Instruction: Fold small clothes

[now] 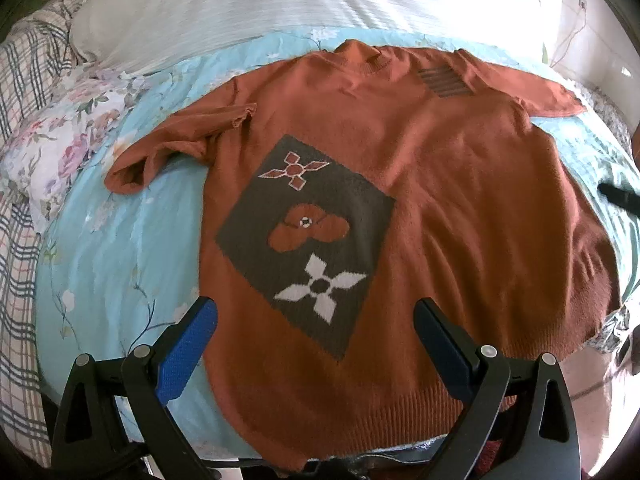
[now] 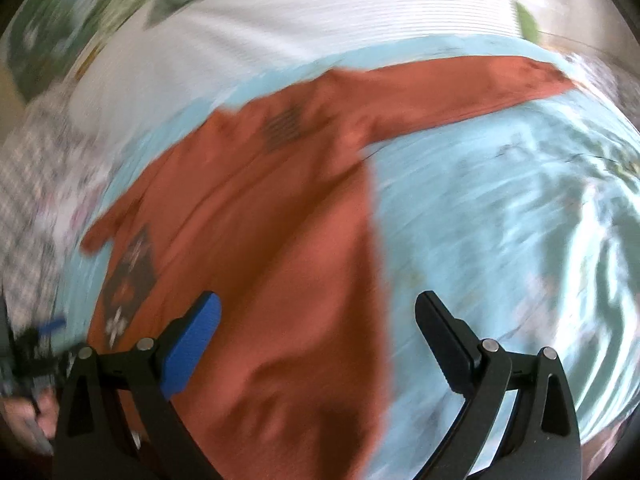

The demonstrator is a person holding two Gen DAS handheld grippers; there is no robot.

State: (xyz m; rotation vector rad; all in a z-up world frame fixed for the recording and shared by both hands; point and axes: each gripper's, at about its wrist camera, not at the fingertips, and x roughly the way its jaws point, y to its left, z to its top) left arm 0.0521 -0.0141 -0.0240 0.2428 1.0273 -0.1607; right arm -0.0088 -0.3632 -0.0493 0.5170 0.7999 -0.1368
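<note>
Bed w/ blue floral sheet (image 1: 120, 240): orange sweater (image 1: 460, 200) flat; left gripper (image 1: 316, 316), right gripper (image 2: 318, 312) both spread, empty; right view blurry.

The left wrist view looks forward and down over the sweater's (image 1: 420, 184) hem, close above the bed (image 1: 112, 248), facing its collar. The right wrist view, motion-blurred, looks from the sweater's (image 2: 256, 264) right side. Both share the sweater and bed (image 2: 500, 208).
</note>
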